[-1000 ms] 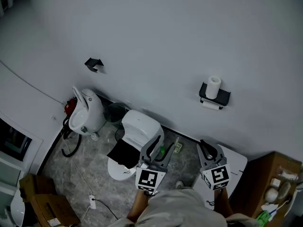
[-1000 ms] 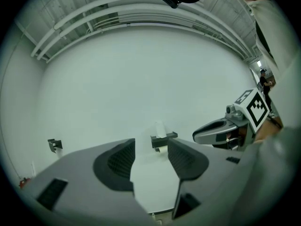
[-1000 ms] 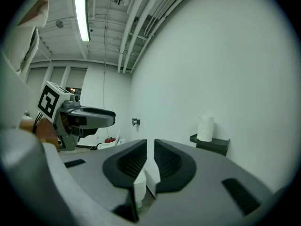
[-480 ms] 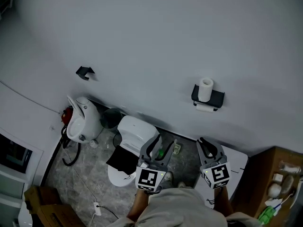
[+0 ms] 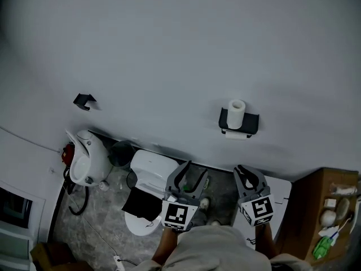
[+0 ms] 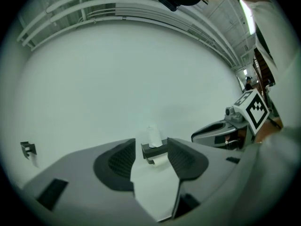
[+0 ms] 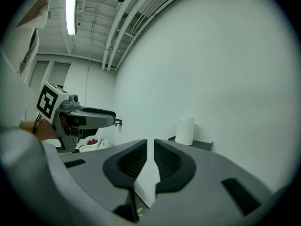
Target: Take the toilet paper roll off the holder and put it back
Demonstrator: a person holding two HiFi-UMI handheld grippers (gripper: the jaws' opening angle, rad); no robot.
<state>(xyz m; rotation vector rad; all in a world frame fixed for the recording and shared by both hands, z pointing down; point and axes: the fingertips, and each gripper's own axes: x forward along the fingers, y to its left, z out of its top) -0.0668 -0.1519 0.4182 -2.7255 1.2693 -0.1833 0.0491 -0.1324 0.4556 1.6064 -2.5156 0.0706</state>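
left gripper (image 6: 151, 146) ajar, right gripper (image 7: 150, 145) closed

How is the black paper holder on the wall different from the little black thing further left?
The holder carries an upright white toilet paper roll; the small bracket carries nothing. The holder looks bigger than the bracket. Both are black and fixed to the white wall.

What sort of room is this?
Most likely a bathroom, or a mock-up of one: a white toilet stands against the wall, and a toilet paper roll stands upright on a black holder fixed to that wall.
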